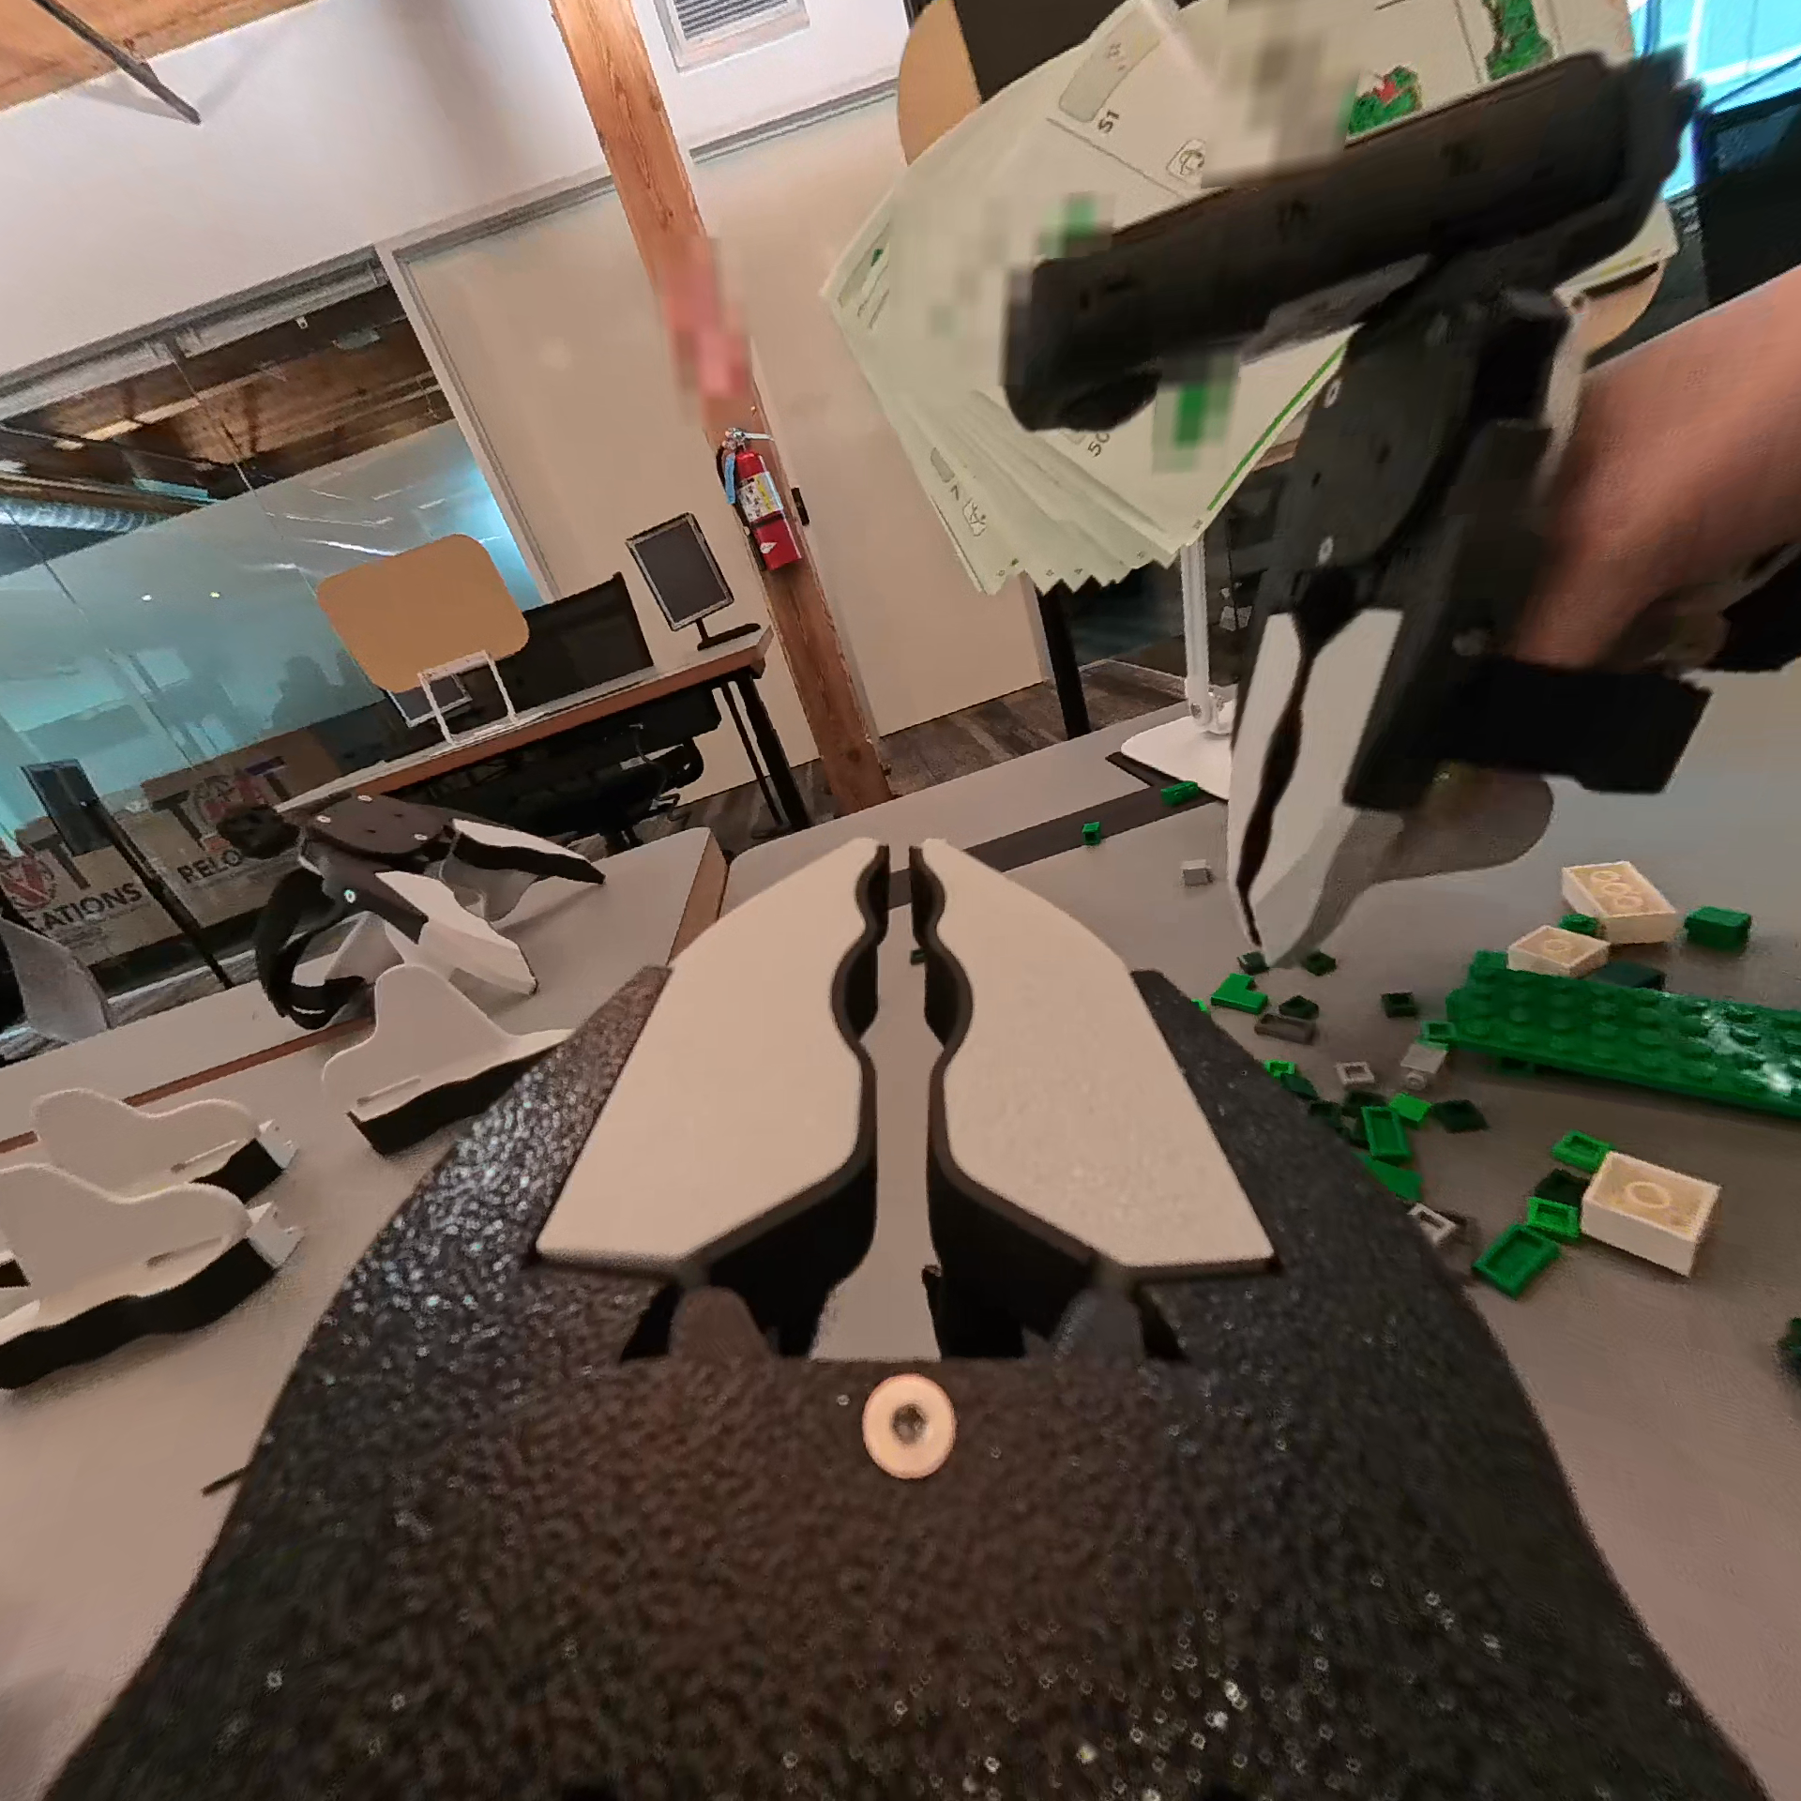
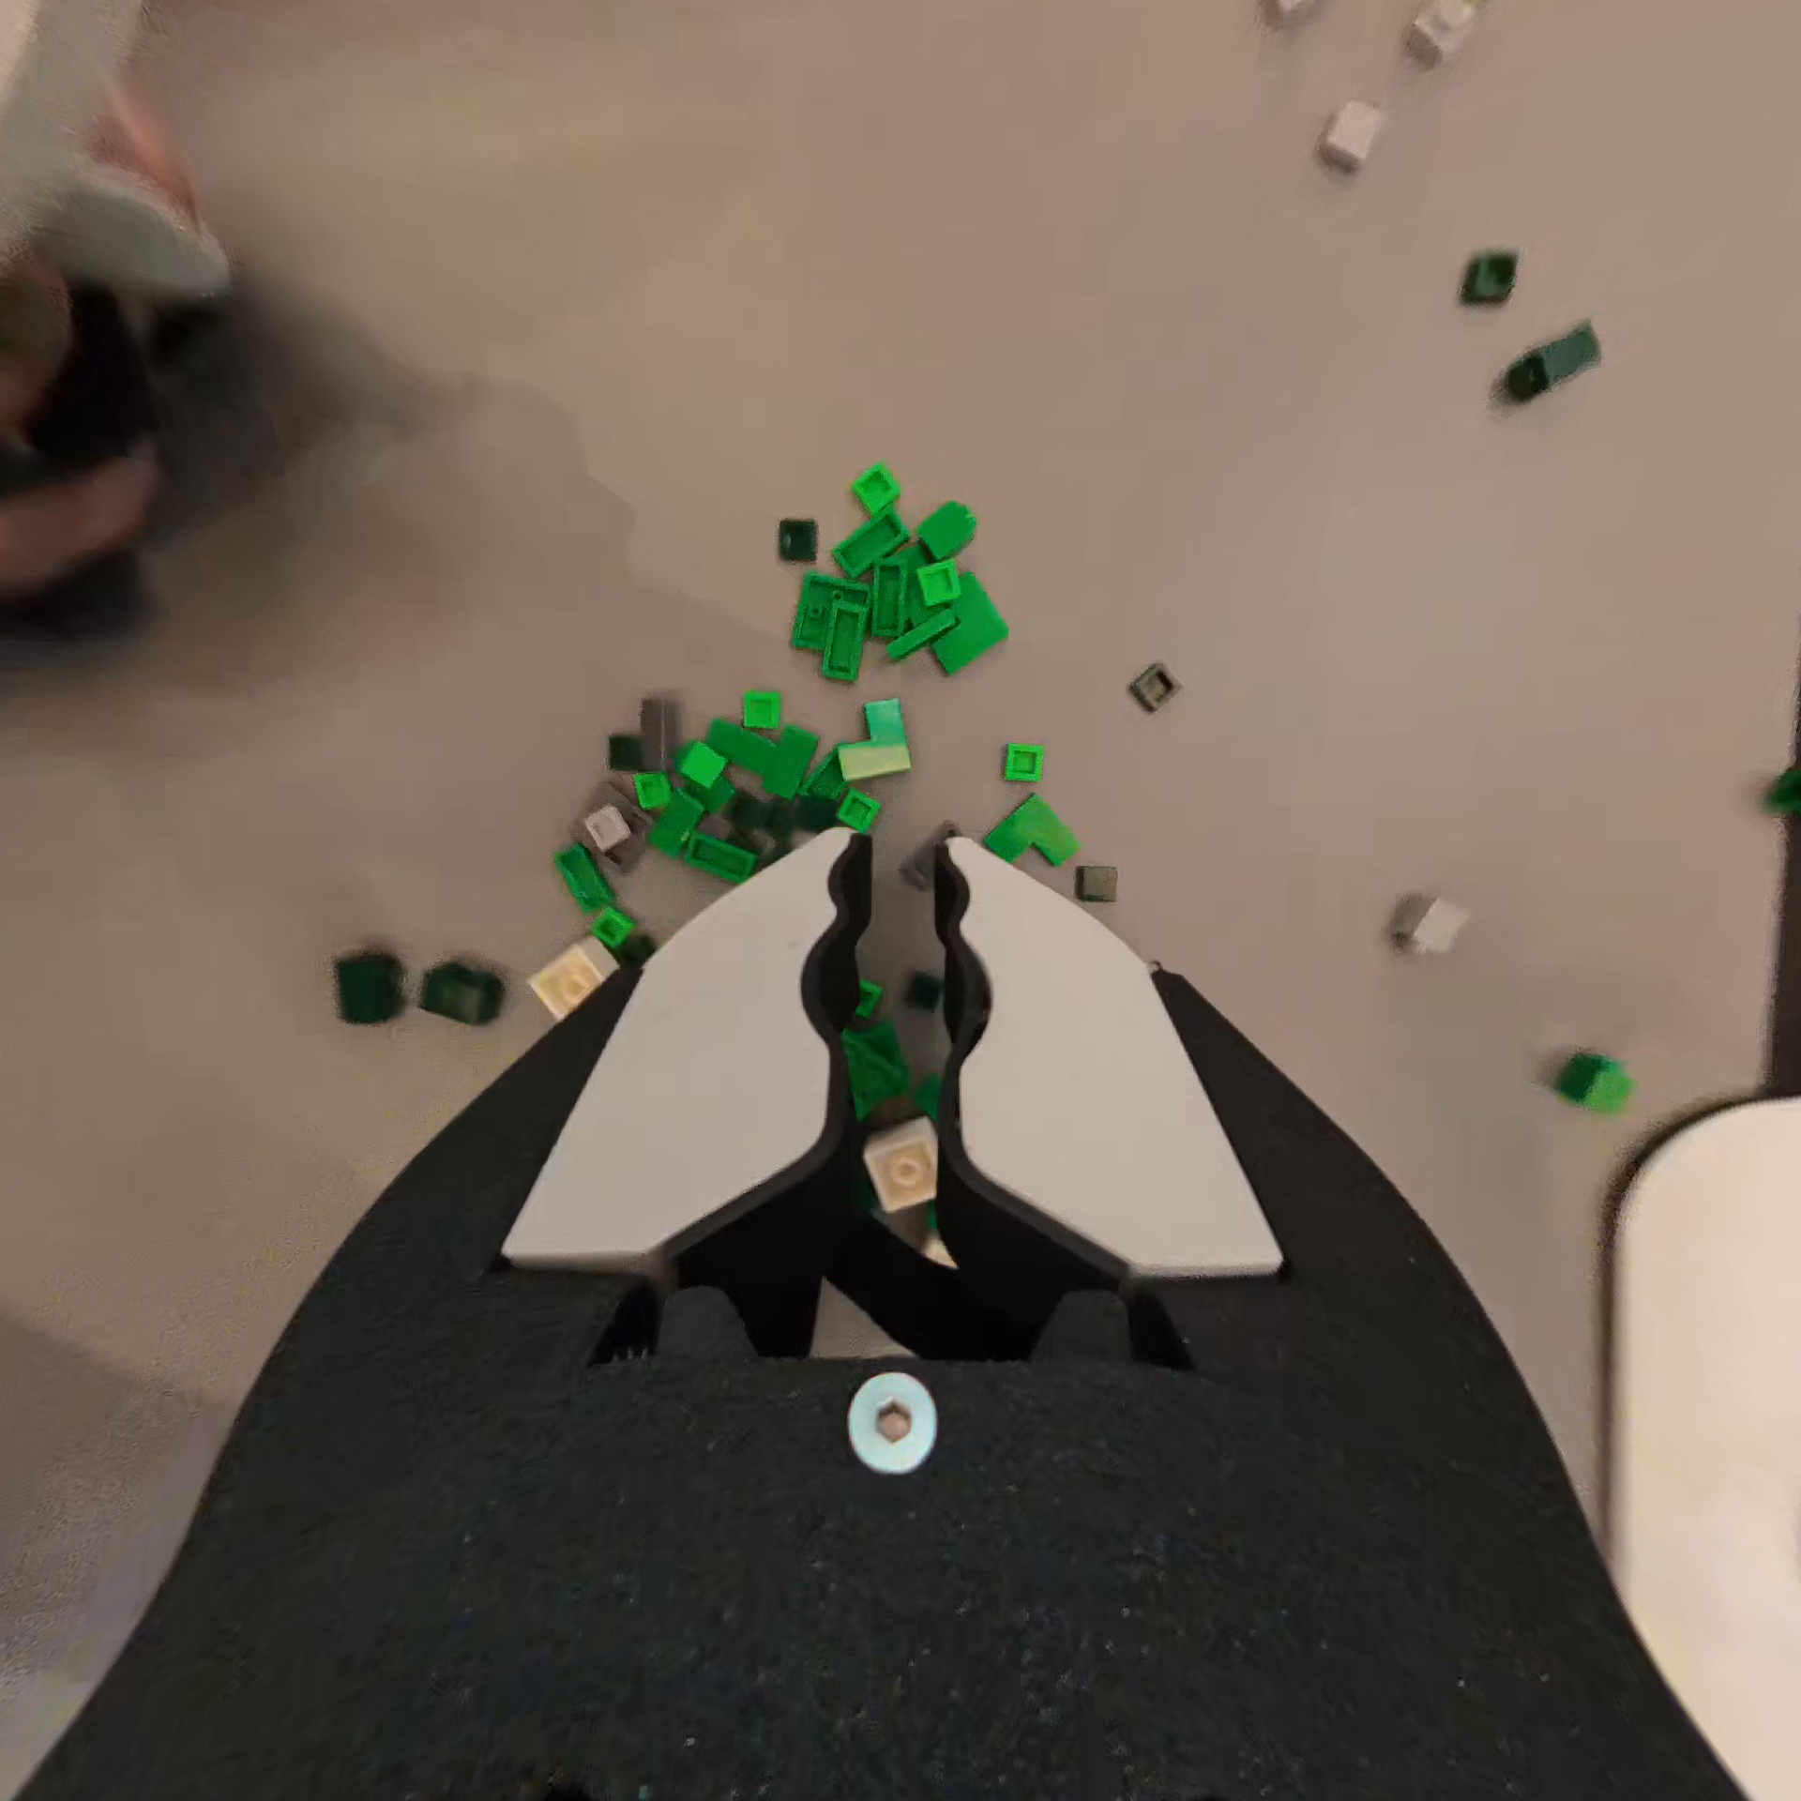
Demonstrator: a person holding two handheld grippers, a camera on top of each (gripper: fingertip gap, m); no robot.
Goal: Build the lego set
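Blk grippers (image 1: 900, 858), white fingers (image 2: 741, 1072)

The left hand-held gripper (image 1: 901, 858) is held above the worktop (image 1: 1072, 877) with its jaws almost together and nothing between them. The right hand-held gripper (image 2: 901, 853) points down over scattered small green bricks (image 2: 877, 604), its jaws slightly apart, tips just above the surface. A small grey piece (image 2: 924, 862) lies at its right fingertip; contact cannot be confirmed. A cream brick (image 2: 901, 1165) lies below, between the fingers.
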